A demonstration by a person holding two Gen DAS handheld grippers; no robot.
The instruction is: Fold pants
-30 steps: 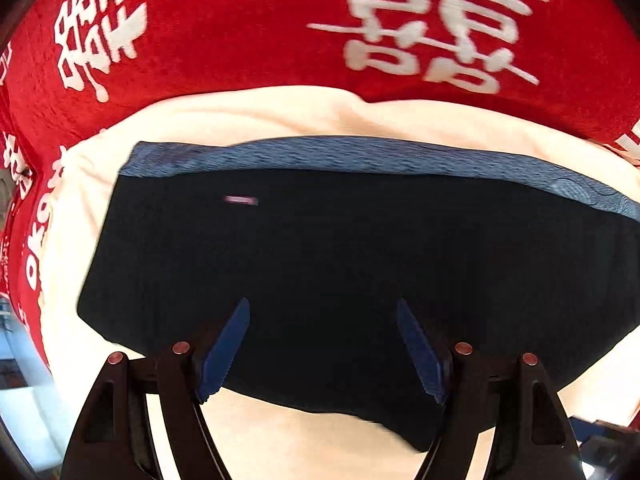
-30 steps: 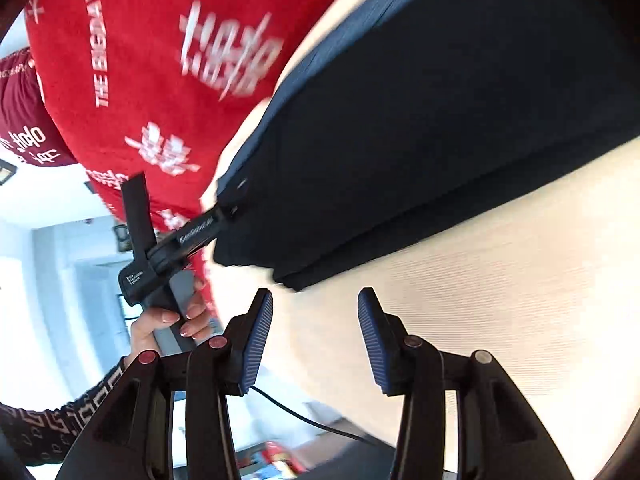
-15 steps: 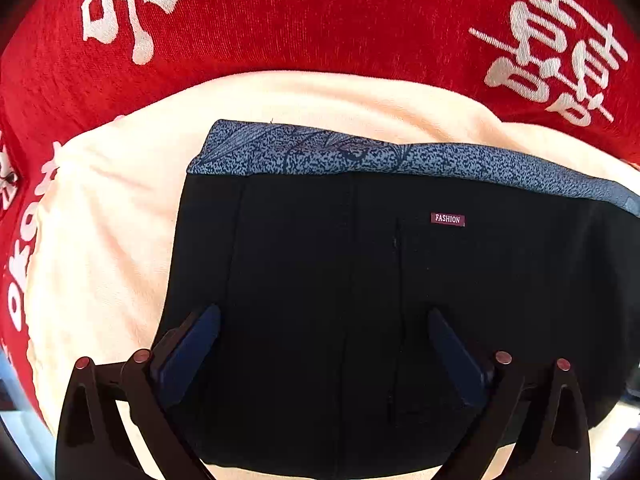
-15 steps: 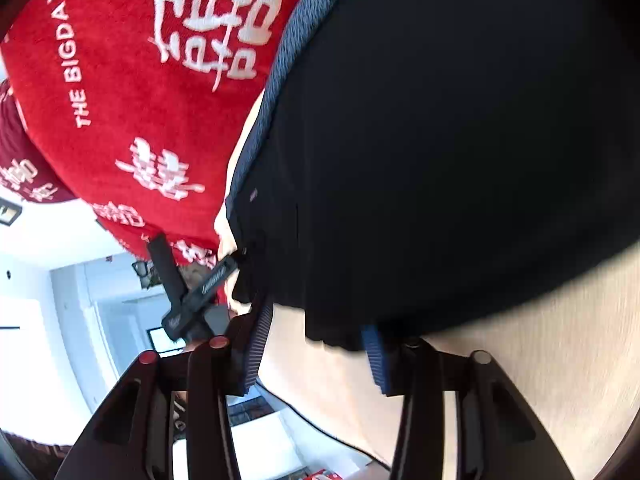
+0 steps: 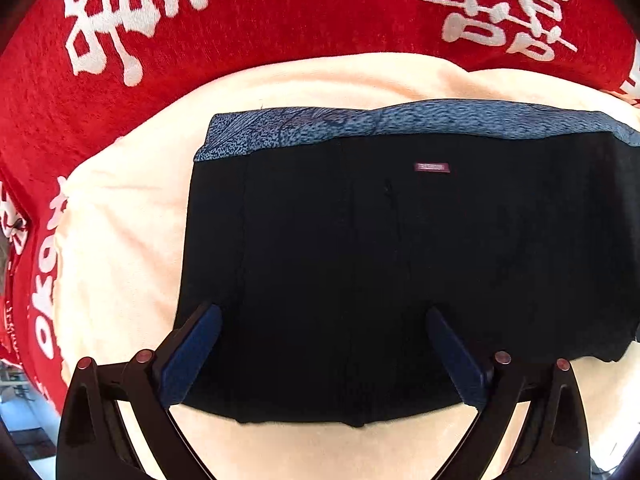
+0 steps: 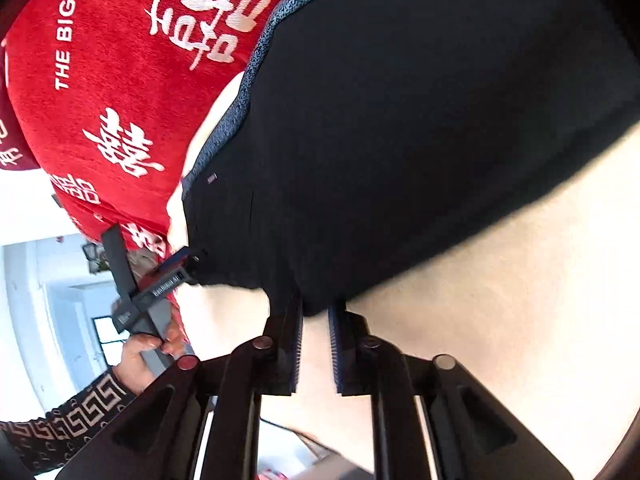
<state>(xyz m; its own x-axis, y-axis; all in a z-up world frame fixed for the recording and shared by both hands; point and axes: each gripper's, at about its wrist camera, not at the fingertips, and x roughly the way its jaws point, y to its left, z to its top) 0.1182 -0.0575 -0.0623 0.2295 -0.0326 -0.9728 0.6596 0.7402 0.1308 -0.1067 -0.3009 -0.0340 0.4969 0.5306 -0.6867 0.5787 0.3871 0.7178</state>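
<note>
pants [image 5: 400,272]: folded into a flat black block on the cream cloth [image 5: 120,216], with the blue speckled waistband [image 5: 360,124] along the far edge and a small maroon label [image 5: 431,167] just below it.
edges: near hem and left side lie straight; bare cream cloth borders the block on your left, far and near sides.
your left gripper [image 5: 320,344]: spread wide above the near left part of the pants, pads clear of the fabric, gripping nothing.
your right gripper [image 6: 316,344]: jaws closing narrowly on the black corner at the near hem.
left hand [image 6: 140,354]: wrapped round the other gripper's handle, patterned sleeve [image 6: 60,420] behind it.
surroundings: fuzzy red blanket [image 5: 280,20] with white characters lies past the cream cloth.
</note>
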